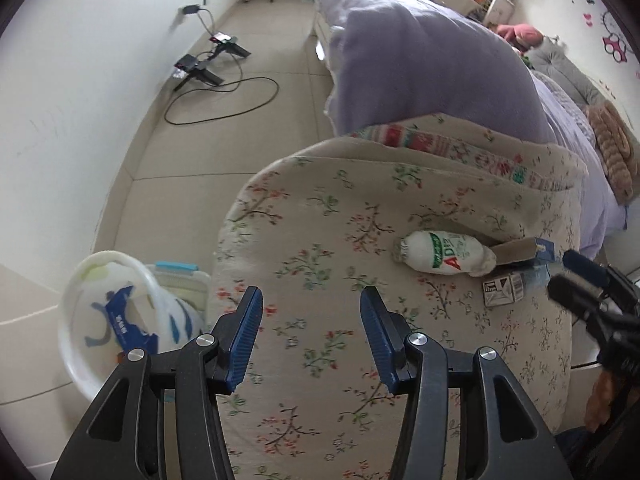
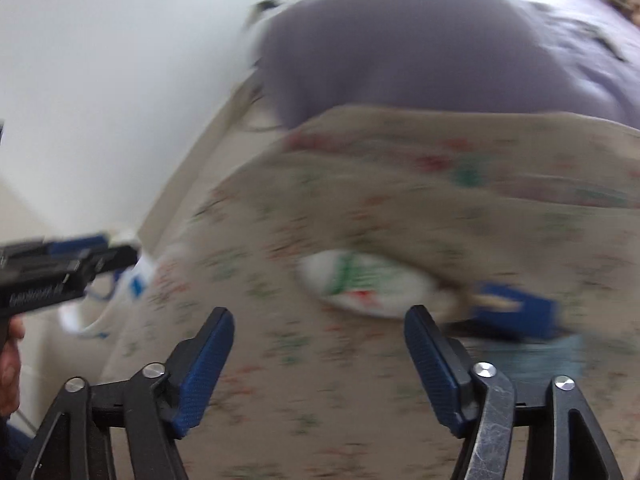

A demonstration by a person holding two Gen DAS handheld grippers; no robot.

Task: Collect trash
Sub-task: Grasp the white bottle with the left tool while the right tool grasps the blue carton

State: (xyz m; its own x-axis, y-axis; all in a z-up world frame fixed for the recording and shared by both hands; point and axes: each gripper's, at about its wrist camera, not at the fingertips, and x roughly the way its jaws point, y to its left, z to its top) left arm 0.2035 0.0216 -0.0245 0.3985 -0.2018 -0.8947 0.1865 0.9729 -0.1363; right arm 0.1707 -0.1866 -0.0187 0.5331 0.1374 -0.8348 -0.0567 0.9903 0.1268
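A: Poses?
B: Left gripper [image 1: 311, 336] hovers low over the beige floral quilt [image 1: 320, 240], blue-padded jaws spread wide, nothing between them. Right gripper [image 2: 319, 368] also wide, nothing held, over the same quilt; its view is motion-blurred. Right gripper shows in the left view at 3 o'clock.

A: Trash?
B: One white plastic drink bottle with green and red lettering [image 1: 444, 256] lies on its side on the quilt, at 1 o'clock from the left gripper. Touching its far end, one blue cardboard box [image 1: 528, 250] with an open flap. Just beside that, one small white printed carton [image 1: 502, 289], flat on the quilt. In the right view the bottle [image 2: 368, 284] sits at 12 o'clock, just past the fingertips, the box [image 2: 516, 312] at 2.

A: Room?
B: Bed with one lilac duvet [image 1: 420, 68] beyond the quilt, beige tiled floor [image 1: 260, 40], white wall. One white bin with a printed plastic liner [image 1: 108, 316] stands on the floor at 9 o'clock, beside the bed. Black cable loop [image 1: 224, 100] further back.
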